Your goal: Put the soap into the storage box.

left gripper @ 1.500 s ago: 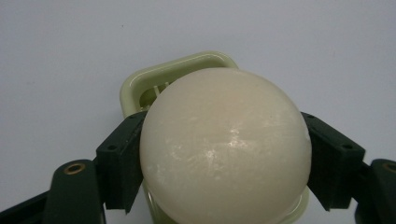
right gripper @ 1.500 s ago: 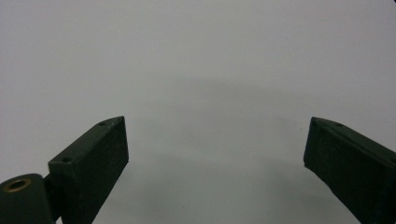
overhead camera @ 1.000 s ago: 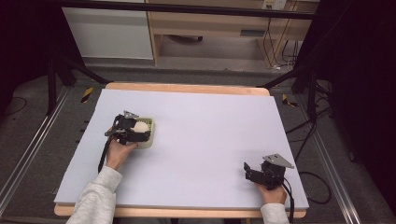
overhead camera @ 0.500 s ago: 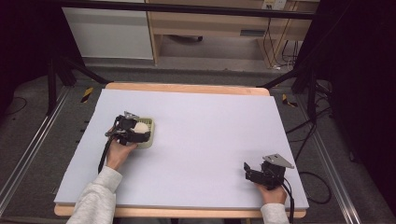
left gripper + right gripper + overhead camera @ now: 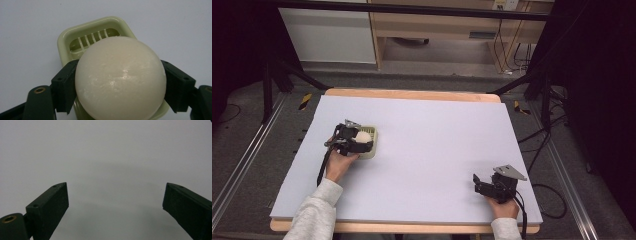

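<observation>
A round cream-white bar of soap (image 5: 120,80) sits between the two jaws of my left gripper (image 5: 120,87), which is shut on it. The soap (image 5: 361,136) hangs just over a pale green soap dish (image 5: 75,37) with a slatted bottom. In the high view the dish (image 5: 371,142) lies on the left half of the table, with my left gripper (image 5: 357,140) above its near-left side. My right gripper (image 5: 478,185) rests near the table's front right corner. Its jaws (image 5: 116,202) stand wide apart with bare mat between them.
A pale lilac mat (image 5: 437,145) covers the wooden table (image 5: 412,94). Cables (image 5: 552,200) trail off the right edge. A metal frame and a wooden cabinet (image 5: 437,30) stand beyond the far edge.
</observation>
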Demonstrator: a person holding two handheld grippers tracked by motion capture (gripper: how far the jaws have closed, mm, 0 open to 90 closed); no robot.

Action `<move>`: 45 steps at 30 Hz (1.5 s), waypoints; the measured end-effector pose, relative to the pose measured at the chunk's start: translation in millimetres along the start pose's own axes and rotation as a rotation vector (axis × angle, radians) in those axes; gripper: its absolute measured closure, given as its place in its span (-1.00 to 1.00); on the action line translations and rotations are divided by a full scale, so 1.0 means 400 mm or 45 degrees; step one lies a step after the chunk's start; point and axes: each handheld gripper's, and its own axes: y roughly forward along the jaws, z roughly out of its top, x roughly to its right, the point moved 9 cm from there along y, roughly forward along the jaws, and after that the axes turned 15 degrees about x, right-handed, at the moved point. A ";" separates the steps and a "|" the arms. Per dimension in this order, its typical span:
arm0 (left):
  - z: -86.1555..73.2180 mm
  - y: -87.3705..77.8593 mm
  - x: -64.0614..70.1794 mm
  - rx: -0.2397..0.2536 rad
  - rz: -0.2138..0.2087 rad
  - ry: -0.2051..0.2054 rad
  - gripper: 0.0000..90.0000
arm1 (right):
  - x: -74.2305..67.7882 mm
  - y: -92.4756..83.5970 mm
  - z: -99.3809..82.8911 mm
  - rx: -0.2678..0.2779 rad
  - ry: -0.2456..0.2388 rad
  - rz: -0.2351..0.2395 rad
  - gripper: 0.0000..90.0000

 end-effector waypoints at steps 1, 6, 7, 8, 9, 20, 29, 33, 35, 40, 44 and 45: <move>0.000 0.000 0.000 0.000 0.000 0.001 -0.47 | -0.001 0.000 0.000 0.000 0.002 0.001 -0.85; 0.011 -0.009 -0.002 0.035 -0.004 -0.013 -0.49 | -0.001 0.000 0.000 -0.001 0.003 0.002 -0.85; 0.013 -0.010 -0.002 0.041 -0.004 -0.014 -0.48 | 0.000 0.000 0.000 0.000 -0.003 0.000 -0.85; 0.016 -0.015 -0.004 0.044 -0.006 -0.007 -0.48 | 0.000 0.000 0.000 0.000 -0.002 0.000 -0.85; 0.019 -0.017 -0.004 0.050 -0.004 -0.010 -0.48 | 0.000 0.000 0.000 -0.001 -0.003 -0.001 -0.85; 0.042 -0.055 -0.013 0.108 0.018 -0.025 -0.59 | 0.000 -0.001 0.000 0.001 0.001 -0.003 -0.85; 0.043 -0.098 -0.005 0.181 0.046 -0.023 -0.61 | 0.001 -0.001 0.001 0.006 0.001 -0.005 -0.85; 0.035 -0.125 -0.010 0.201 0.048 -0.042 -0.61 | 0.002 -0.001 0.002 0.012 0.000 -0.009 -0.85; 0.027 -0.138 -0.018 0.210 0.062 -0.050 -0.61 | 0.003 -0.002 0.002 0.013 0.002 -0.010 -0.85; 0.006 -0.157 -0.030 0.199 0.052 -0.078 -0.62 | 0.003 -0.002 0.002 0.015 0.000 -0.011 -0.85; -0.019 -0.172 -0.034 0.201 0.071 -0.073 -0.63 | 0.003 -0.002 0.002 0.014 -0.001 -0.011 -0.86; -0.024 -0.176 -0.037 0.198 0.079 -0.064 -0.63 | 0.002 -0.002 0.002 0.016 0.001 -0.012 -0.86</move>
